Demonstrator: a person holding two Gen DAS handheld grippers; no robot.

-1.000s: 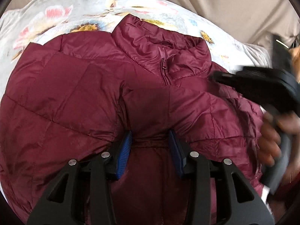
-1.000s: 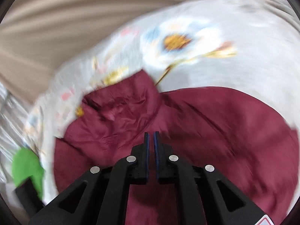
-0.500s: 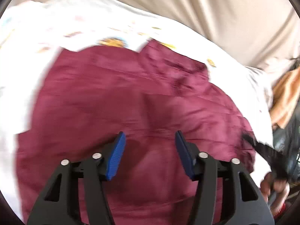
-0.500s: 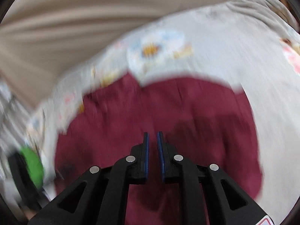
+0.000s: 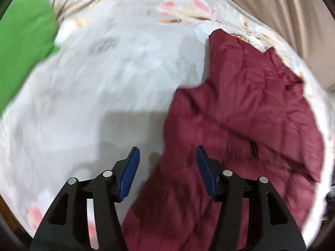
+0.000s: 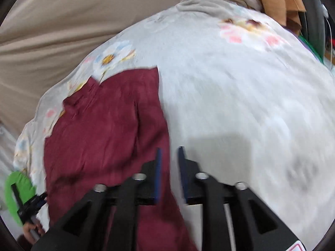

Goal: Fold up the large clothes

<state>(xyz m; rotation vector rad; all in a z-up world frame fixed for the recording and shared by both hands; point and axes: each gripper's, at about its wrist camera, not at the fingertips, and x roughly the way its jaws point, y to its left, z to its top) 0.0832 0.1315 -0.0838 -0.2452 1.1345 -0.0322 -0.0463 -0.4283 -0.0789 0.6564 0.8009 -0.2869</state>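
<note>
Maroon jacket [image 5: 240, 125] is seen spread on a pale floral sheet [image 5: 104, 73], filling the right half of the left wrist view and the lower left of the right wrist view [image 6: 100, 136]. In the left wrist view the left gripper [image 5: 166, 171] is held with its blue pads [image 5: 128, 173] wide apart and nothing between them; it is poised over the jacket's left edge, one finger above bare sheet, the other above maroon fabric. In the right wrist view the right gripper [image 6: 169, 171] is shown with its fingers parted by a narrow gap, released, nothing clamped; it is placed over the jacket's right edge at lower centre of the frame. A green cloth [image 5: 23, 48] is seen at the upper left of the left wrist view. At the lower left of the right wrist view a hand [image 6: 31, 229] is partly visible gripping the other tool's handle. Both views are blurred.
</note>
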